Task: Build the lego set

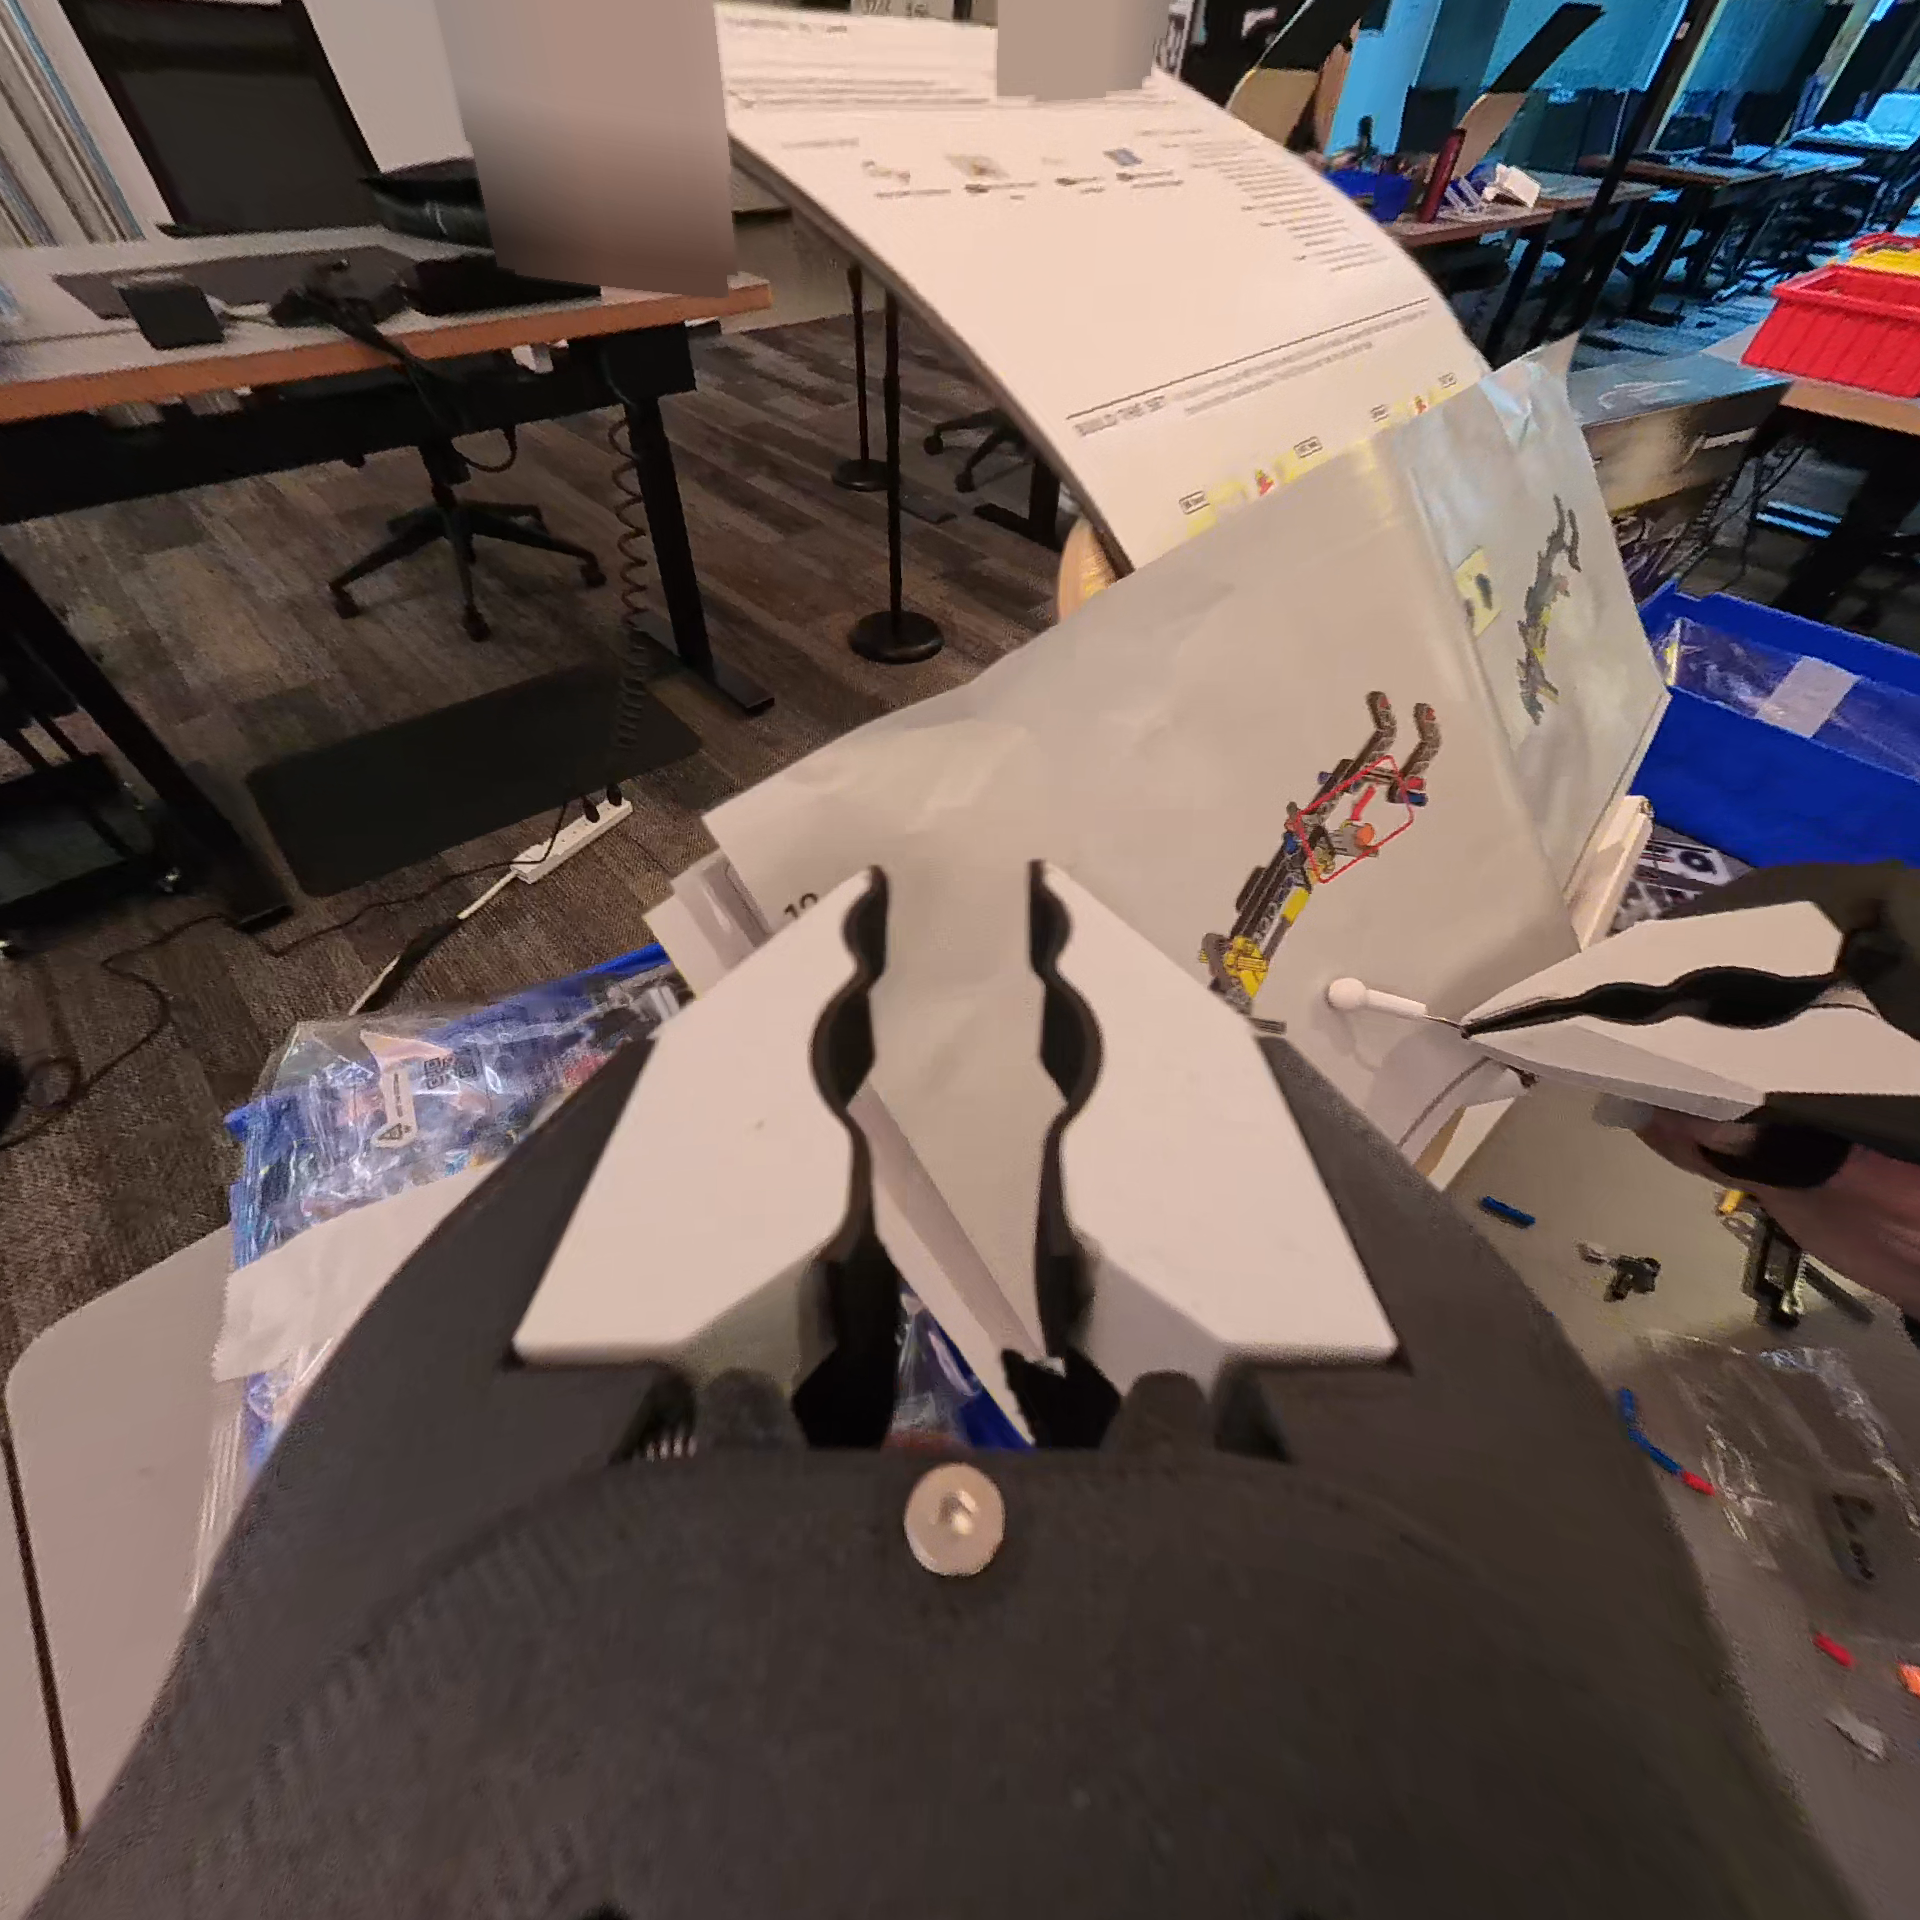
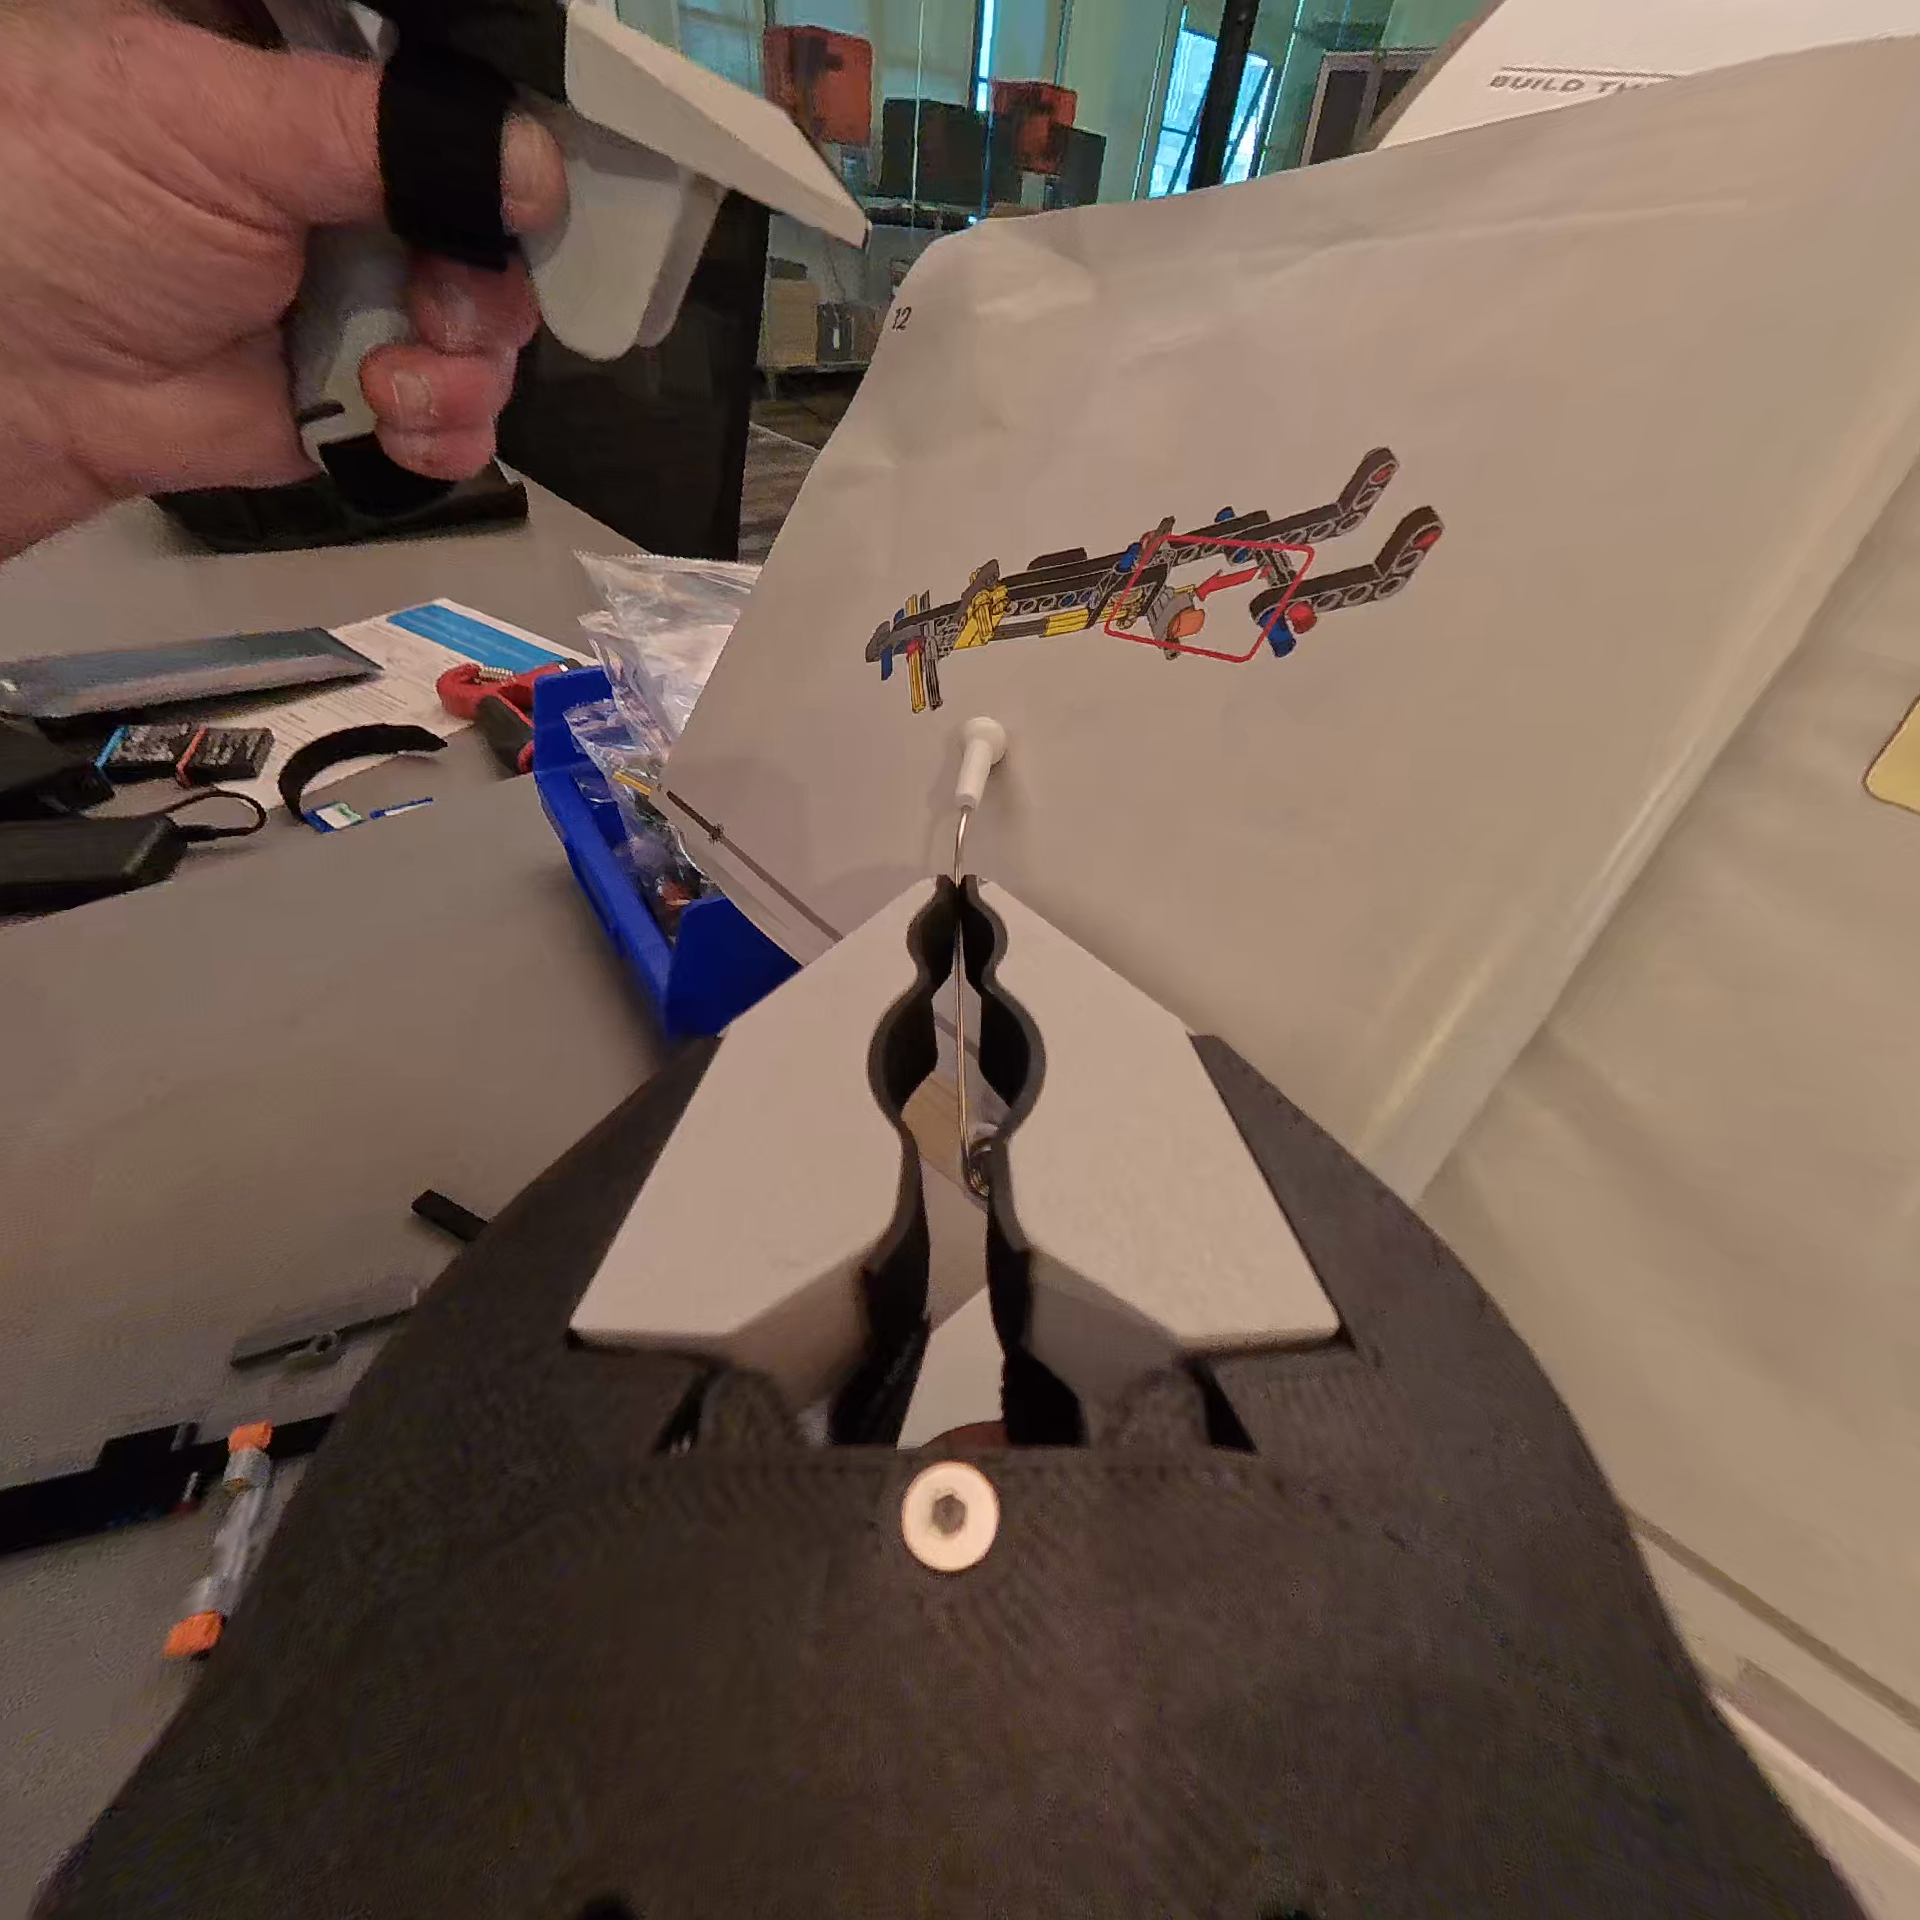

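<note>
The white printed instruction page stands propped at twelve o'clock, one white-tipped wire page holder against it. The right gripper pinches that wire; the left gripper gapes, its base hiding the blue bin. Loose pieces blur.

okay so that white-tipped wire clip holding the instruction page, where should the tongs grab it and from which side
Grip the bare wire stem below the white tip, coming from the front of the page. The stem is thin and runs straight toward the right tongs, which are shut on it there, while the tip presses against the paper.
</note>
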`<state>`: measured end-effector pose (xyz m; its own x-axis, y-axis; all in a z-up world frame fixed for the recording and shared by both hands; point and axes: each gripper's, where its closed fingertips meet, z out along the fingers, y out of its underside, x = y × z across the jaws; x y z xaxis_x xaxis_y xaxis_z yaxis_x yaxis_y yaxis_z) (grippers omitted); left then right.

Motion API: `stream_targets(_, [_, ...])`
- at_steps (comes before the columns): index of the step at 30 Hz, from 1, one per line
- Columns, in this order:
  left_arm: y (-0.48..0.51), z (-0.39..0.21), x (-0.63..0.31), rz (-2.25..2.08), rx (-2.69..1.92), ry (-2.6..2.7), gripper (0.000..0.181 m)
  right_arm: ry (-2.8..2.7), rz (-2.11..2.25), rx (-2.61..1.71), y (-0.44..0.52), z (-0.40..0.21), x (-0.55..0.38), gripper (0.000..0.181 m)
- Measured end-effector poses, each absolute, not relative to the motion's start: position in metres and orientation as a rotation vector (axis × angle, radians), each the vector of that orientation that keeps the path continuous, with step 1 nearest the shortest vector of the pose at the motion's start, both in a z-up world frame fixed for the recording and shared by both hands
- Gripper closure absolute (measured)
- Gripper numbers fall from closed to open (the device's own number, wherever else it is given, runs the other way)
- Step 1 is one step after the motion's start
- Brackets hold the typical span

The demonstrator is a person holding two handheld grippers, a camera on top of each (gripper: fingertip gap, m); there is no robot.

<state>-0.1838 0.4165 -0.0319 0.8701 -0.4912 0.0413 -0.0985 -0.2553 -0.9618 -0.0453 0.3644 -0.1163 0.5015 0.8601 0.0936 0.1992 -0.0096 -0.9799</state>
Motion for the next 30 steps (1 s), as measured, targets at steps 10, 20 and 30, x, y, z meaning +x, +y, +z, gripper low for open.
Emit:
stream_targets(10, [0.435, -0.044, -0.185, -0.482, -1.823, 0.426, 0.141, -0.883, 0.738, -1.534, 0.367, -0.114, -0.042, 0.181])
stream_targets(20, [0.448, -0.043, -0.212, -0.468, -1.805, 0.290, 0.124, -0.885, 0.731, -1.527, 0.367, -0.113, -0.042, 0.181])
stream_targets(30, [0.432, -0.037, -0.189, -0.592, -1.777, 0.391, 0.181, -0.893, 0.720, -1.523, 0.367, -0.112, -0.041, 0.181])
